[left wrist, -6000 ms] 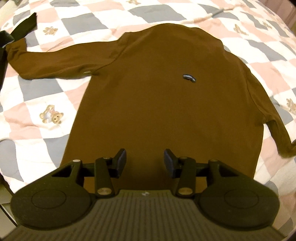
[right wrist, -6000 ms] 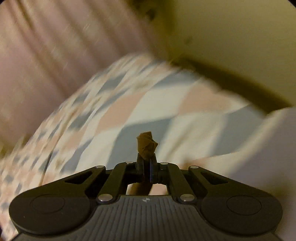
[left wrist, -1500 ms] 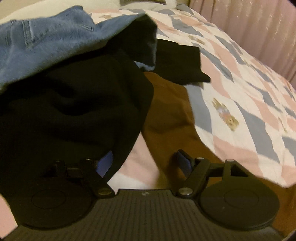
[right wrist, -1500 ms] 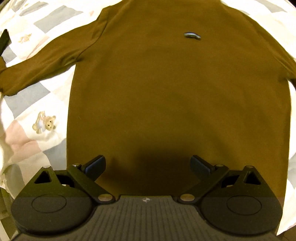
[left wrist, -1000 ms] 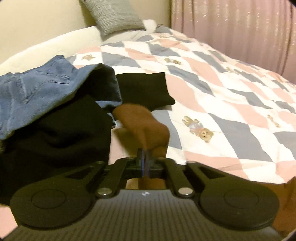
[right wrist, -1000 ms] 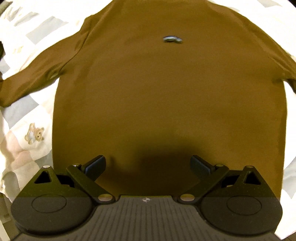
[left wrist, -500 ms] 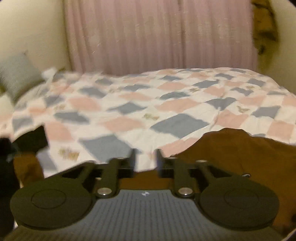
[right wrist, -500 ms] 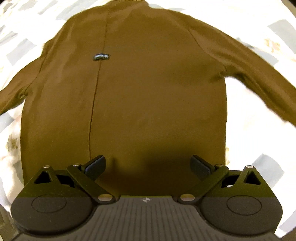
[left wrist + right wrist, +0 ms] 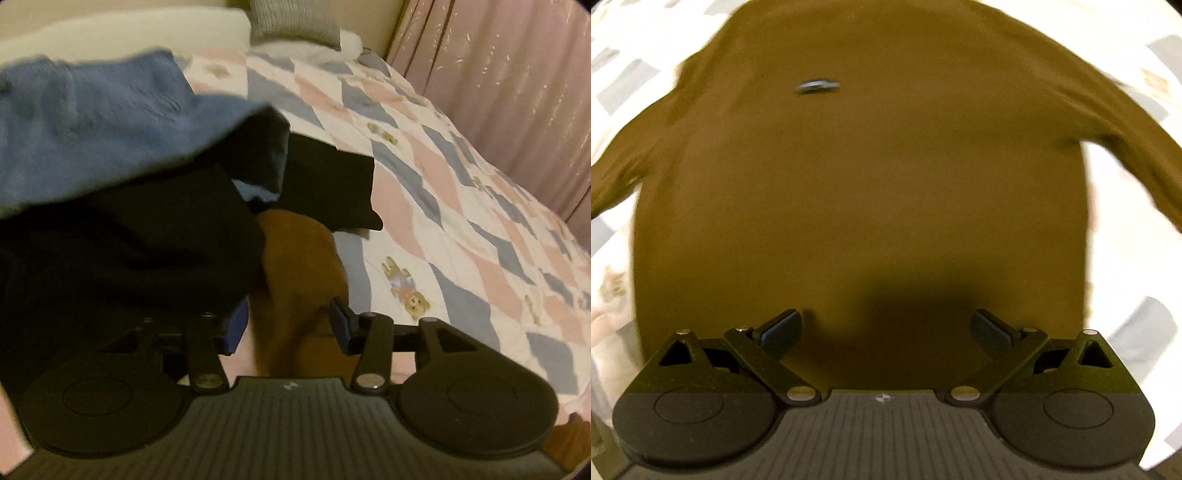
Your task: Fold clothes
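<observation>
Since half a second ago the left gripper [image 9: 290, 326] has been swung back toward the dark clothes pile [image 9: 122, 251], fingers spread around the brown sleeve [image 9: 299, 266]. Only the right wrist view shows the whole brown shirt [image 9: 860, 192] flat on the quilt [image 9: 1126, 48], below the wide-open right gripper [image 9: 886, 332].

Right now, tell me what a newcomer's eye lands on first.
The brown shirt spread flat on the quilt, filling the right wrist view under the open right gripper. Then the left view: jeans heaped on black clothes, with the brown sleeve between the open left gripper.
</observation>
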{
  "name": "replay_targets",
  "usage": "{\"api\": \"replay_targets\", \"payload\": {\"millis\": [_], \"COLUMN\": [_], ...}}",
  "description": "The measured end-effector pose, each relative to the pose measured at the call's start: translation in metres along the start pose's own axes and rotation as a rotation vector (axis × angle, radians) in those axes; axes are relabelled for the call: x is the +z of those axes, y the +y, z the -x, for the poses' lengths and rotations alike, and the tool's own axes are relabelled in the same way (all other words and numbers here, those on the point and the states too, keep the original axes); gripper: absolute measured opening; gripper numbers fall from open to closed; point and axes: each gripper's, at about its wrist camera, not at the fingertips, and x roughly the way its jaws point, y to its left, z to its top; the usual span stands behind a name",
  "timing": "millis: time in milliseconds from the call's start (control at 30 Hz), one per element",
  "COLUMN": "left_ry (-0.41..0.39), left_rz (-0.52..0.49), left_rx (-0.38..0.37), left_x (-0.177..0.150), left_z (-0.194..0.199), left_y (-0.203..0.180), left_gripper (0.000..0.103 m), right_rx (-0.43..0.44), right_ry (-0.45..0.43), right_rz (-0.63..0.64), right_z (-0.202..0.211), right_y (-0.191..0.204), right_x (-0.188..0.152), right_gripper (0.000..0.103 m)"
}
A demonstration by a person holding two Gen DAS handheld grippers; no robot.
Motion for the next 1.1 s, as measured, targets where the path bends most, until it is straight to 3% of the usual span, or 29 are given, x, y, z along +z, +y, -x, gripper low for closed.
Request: {"api": "replay_targets", "payload": {"millis": [67,133,200,300,333,400,467,533,600,633,667,767,867,967,1100], "left_ry": [0.009,-0.067,-0.181,-0.277,-0.246,-0.141,-0.018,0.074,0.143,0.162,0.173,0.164,0.153,0.15,0.178], "left_rz": [-0.014,-0.125,-0.361,-0.672,-0.748,-0.859,-0.872,-0.834,-0.784,-0.761,-0.742,-0.73,-0.71,-0.671,-0.628], "left_rx": [0.015,0.018,-0.026,-0.262,-0.378,-0.554,-0.603,-0.584,-0.537,-0.499,-0.463,-0.394,-0.341,-0.318,-0.326], "left_x": [-0.002,-0.015,-0.042,-0.119,-0.151,-0.213,-0.264,-0.292,-0.312,-0.317,-0.32,-0.317,-0.306,-0.295,-0.282], "left_z": [-0.008,0.012,0.05,0.129,0.152,0.185,0.2,0.205,0.207,0.207,0.207,0.206,0.202,0.196,0.183], "left_y": [-0.005,-0.034,-0.083,-0.168,-0.192,-0.23,-0.25,-0.253,-0.25,-0.246,-0.242,-0.23,-0.223,-0.216,-0.21], "left_gripper": [0.001,0.0,0.0,0.002,0.005,0.022,0.03,0.03,0.03,0.03,0.029,0.028,0.028,0.028,0.029], "right_rx": [0.02,0.037,0.041,0.027,0.021,0.016,0.016,0.032,0.091,0.124,0.17,0.363,0.523,0.57,0.579], "right_ry": [-0.008,-0.019,-0.03,-0.041,-0.045,-0.061,-0.097,-0.144,-0.192,-0.216,-0.228,-0.252,-0.331,-0.411,-0.408], "right_rz": [0.027,0.04,0.03,0.005,-0.003,-0.013,-0.021,-0.025,-0.03,-0.032,-0.043,-0.121,-0.131,-0.023,0.042], "right_z": [0.002,0.006,0.009,0.012,0.013,0.016,0.026,0.036,0.041,0.043,0.041,0.033,0.018,0.008,-0.009], "right_y": [0.013,0.019,0.014,-0.005,-0.011,-0.026,-0.044,-0.067,-0.09,-0.101,-0.11,-0.13,-0.124,-0.101,-0.075], "right_x": [0.002,0.003,0.004,0.005,0.002,0.001,0.003,0.005,0.007,0.008,0.011,0.021,0.046,0.066,0.087], "right_gripper": [0.1,0.1,0.1,0.1,0.1,0.1,0.1,0.1,0.089,0.077,0.066,0.06,0.059,0.059,0.059]}}
